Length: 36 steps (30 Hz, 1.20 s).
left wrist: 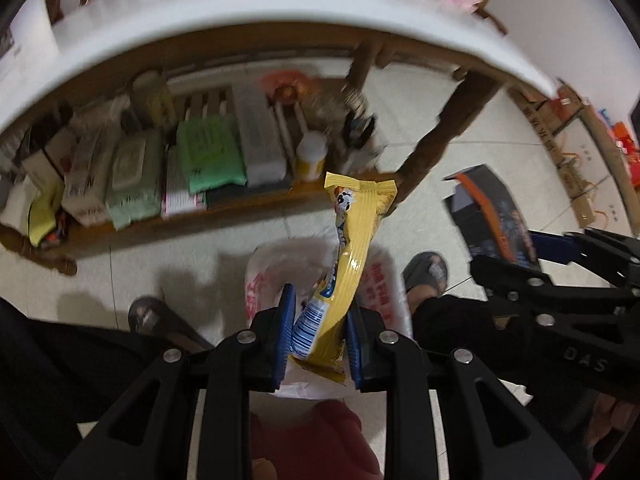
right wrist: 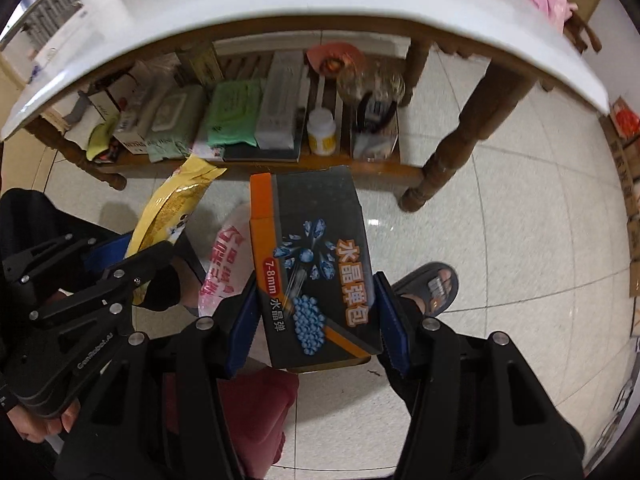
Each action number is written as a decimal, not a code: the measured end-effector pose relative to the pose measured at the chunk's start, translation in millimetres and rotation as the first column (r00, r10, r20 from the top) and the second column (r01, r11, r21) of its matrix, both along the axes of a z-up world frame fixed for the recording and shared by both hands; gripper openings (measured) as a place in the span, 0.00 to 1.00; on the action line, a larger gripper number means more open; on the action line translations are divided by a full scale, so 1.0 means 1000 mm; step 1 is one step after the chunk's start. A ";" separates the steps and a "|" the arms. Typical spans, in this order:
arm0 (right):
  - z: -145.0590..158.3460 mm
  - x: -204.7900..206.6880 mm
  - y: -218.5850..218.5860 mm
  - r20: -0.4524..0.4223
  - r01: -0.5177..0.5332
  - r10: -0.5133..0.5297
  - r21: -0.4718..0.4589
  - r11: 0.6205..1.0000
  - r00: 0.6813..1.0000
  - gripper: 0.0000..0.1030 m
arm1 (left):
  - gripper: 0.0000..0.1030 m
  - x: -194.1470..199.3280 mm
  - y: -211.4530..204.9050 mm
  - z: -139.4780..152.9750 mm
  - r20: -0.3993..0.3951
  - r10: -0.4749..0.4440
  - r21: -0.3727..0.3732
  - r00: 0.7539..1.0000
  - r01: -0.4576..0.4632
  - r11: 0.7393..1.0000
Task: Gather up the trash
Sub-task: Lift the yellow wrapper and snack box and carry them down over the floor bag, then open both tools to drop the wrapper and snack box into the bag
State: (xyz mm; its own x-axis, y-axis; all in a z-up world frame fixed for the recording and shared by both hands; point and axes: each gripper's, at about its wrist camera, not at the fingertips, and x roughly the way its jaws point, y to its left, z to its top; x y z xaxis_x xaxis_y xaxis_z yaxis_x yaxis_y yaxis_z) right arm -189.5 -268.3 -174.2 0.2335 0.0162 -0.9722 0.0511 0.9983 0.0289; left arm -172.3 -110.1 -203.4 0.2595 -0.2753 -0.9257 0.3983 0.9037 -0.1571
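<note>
Left wrist view: the left gripper (left wrist: 320, 332) points down, its blue fingers (left wrist: 285, 332) closed on a yellow snack wrapper (left wrist: 352, 248) that stands up between them, above a white plastic bag (left wrist: 264, 280) on the tiled floor (left wrist: 460, 160). A sandalled foot (left wrist: 426, 276) is beside the bag.

Right wrist view: the right gripper (right wrist: 314, 320) clamps a dark box (right wrist: 316, 264) between its fingers (right wrist: 390, 320), over the same bag (right wrist: 224, 264), in front of the bench (right wrist: 280, 0).
</note>
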 end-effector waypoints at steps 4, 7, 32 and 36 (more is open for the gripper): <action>-0.033 0.006 0.000 -0.048 0.017 -0.017 0.011 1.000 0.999 0.52 | 0.23 0.006 -0.004 -0.031 -0.057 0.022 0.029 0.998 -0.020 0.999; -0.057 0.009 0.004 -0.082 0.025 -0.023 0.023 0.999 0.996 0.52 | 0.23 0.011 -0.007 -0.051 -0.095 0.039 0.045 0.995 -0.035 0.998; -0.164 0.015 0.007 -0.261 0.098 -0.080 0.056 0.994 0.962 0.53 | 0.26 0.018 -0.012 -0.146 -0.257 0.035 0.200 0.966 0.018 0.980; -0.166 0.015 0.003 -0.265 0.116 -0.094 0.066 0.991 0.960 0.53 | 0.37 0.019 -0.011 -0.143 -0.253 0.045 0.206 0.966 0.008 0.979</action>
